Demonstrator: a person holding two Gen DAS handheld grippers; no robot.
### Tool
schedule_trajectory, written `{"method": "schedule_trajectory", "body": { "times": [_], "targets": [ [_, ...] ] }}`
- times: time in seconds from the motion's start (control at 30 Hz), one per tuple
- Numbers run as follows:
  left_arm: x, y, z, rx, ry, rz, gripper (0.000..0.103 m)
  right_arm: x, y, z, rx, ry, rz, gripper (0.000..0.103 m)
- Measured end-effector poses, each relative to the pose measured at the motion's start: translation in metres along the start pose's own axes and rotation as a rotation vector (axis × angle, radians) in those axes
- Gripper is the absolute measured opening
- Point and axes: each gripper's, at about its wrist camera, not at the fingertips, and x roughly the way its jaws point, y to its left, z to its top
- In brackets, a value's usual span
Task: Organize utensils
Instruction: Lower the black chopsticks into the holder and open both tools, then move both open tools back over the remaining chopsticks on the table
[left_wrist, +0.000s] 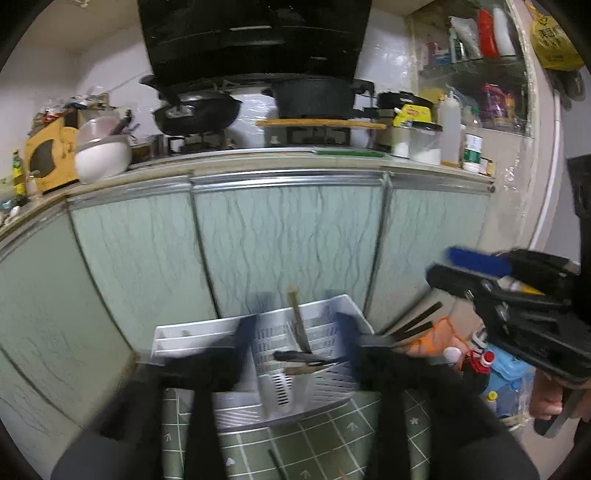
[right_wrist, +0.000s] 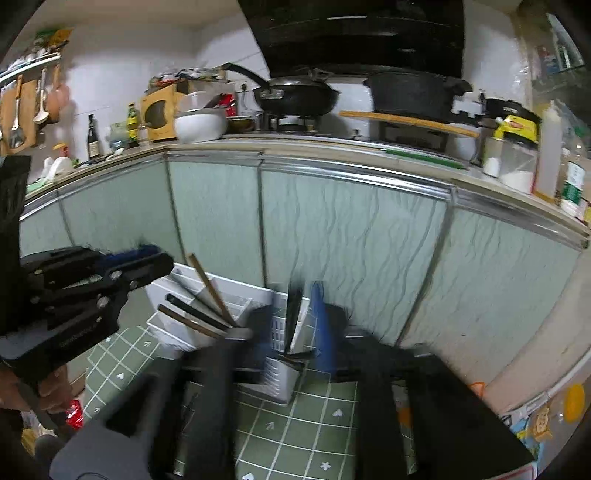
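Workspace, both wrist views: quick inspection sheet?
Surface: green tiled-pattern mat.
Job's things: white slotted utensil rack holding knives and chopsticks.
Clutter: loose stick on the mat.
Grippers: left hand-held gripper open, empty; right hand-held gripper open, empty; both before the rack.
Cables: nothing seen.
Surroundings: pale green cabinet doors, stove with wok and pot, crowded counter.

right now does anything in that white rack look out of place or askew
Yes. In the white rack a wooden-handled utensil leans tilted, and darker utensils lie crosswise over the slotted cup rather than standing in it. Nothing looks spilled.
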Motion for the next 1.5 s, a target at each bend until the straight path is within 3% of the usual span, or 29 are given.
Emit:
{"method": "schedule_trajectory", "body": {
  "times": [0.03, 0.1, 0.17, 0.47, 0.87, 1.5],
  "targets": [
    [-0.006, 0.004, 0.000, -0.007, -0.026, 0.025, 0.095, -0.008, -0.002, -0.001, 0.010, -0.024, -0.011, 0.078],
    [-0.020, 0.012, -0.001, -0.017, -0.055, 0.050, 0.096, -0.018, -0.006, -0.001, 0.023, -0.031, -0.022, 0.082],
    [-0.028, 0.017, -0.002, -0.022, -0.049, 0.061, 0.098, -0.030, -0.008, -0.002, 0.027, -0.045, -0.038, 0.096],
    [-0.070, 0.032, -0.016, -0.033, -0.046, 0.079, 0.098, -0.068, 0.005, -0.015, -0.011, -0.040, -0.049, 0.096],
    [-0.122, 0.030, -0.060, -0.030, -0.026, 0.082, 0.098, -0.112, 0.032, -0.047, -0.013, -0.029, -0.033, 0.096],
    [-0.160, 0.014, -0.122, -0.043, 0.002, 0.066, 0.098, -0.145, 0.051, -0.103, 0.008, 0.006, -0.038, 0.096]
  ]
}}
